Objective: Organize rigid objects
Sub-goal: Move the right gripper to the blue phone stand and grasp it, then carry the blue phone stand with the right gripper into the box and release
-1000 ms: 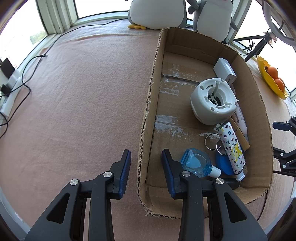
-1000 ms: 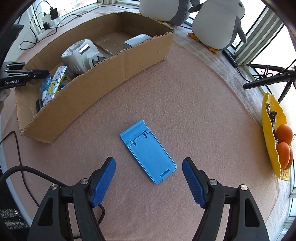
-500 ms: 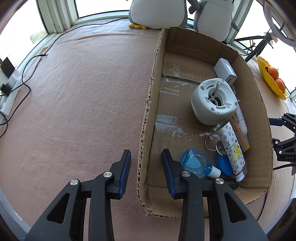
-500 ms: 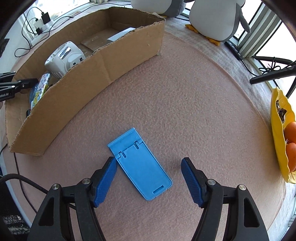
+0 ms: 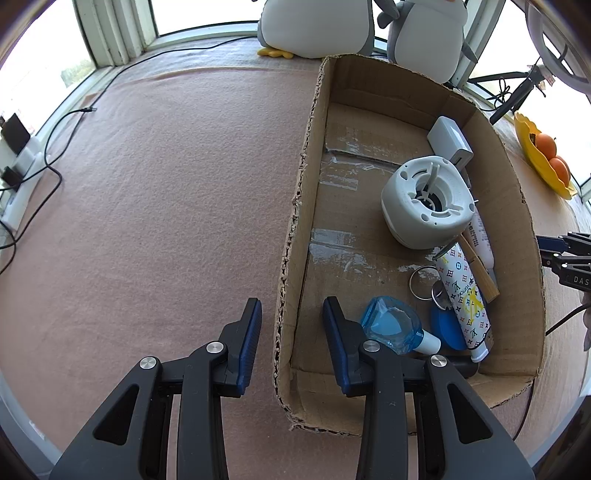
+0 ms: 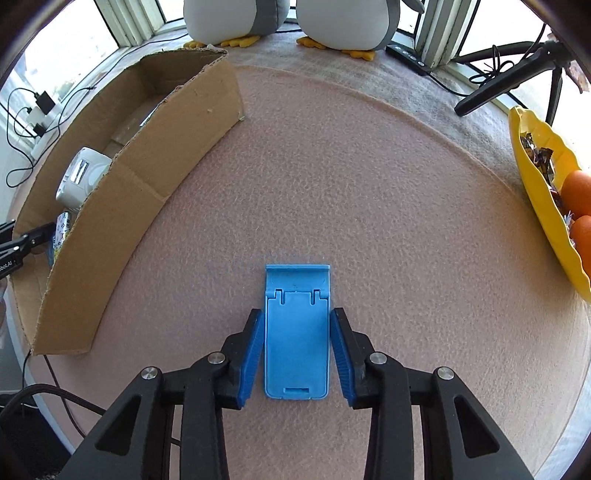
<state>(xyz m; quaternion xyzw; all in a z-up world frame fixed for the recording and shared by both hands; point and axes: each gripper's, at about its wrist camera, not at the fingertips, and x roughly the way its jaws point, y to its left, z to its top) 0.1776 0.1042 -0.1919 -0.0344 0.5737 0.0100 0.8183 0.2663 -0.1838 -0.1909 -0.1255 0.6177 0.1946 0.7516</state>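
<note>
A flat blue phone stand (image 6: 296, 343) lies on the pink felt table, lengthwise between the fingers of my right gripper (image 6: 296, 312). The jaws are closing, and both blue pads sit against the stand's long sides. My left gripper (image 5: 292, 301) straddles the near left wall of the cardboard box (image 5: 295, 206), one pad outside and one inside, with a small gap on each side. In the box lie a white round appliance (image 5: 428, 203), a white charger (image 5: 448, 142), a patterned tube (image 5: 465, 295), a clear blue bottle (image 5: 391, 325) and key rings (image 5: 421, 282).
Two plush penguins (image 6: 288, 18) stand at the table's far edge. A yellow dish with oranges (image 6: 550, 192) sits at the right. A black tripod (image 6: 509, 77) and cables lie near the window. A power strip with plugs (image 5: 14, 162) is off the table's left side.
My right gripper rolled and moved over the phone stand, so the stand now lies straight between its fingers. Its jaws narrowed from wide apart to the stand's sides. The left gripper stayed put.
</note>
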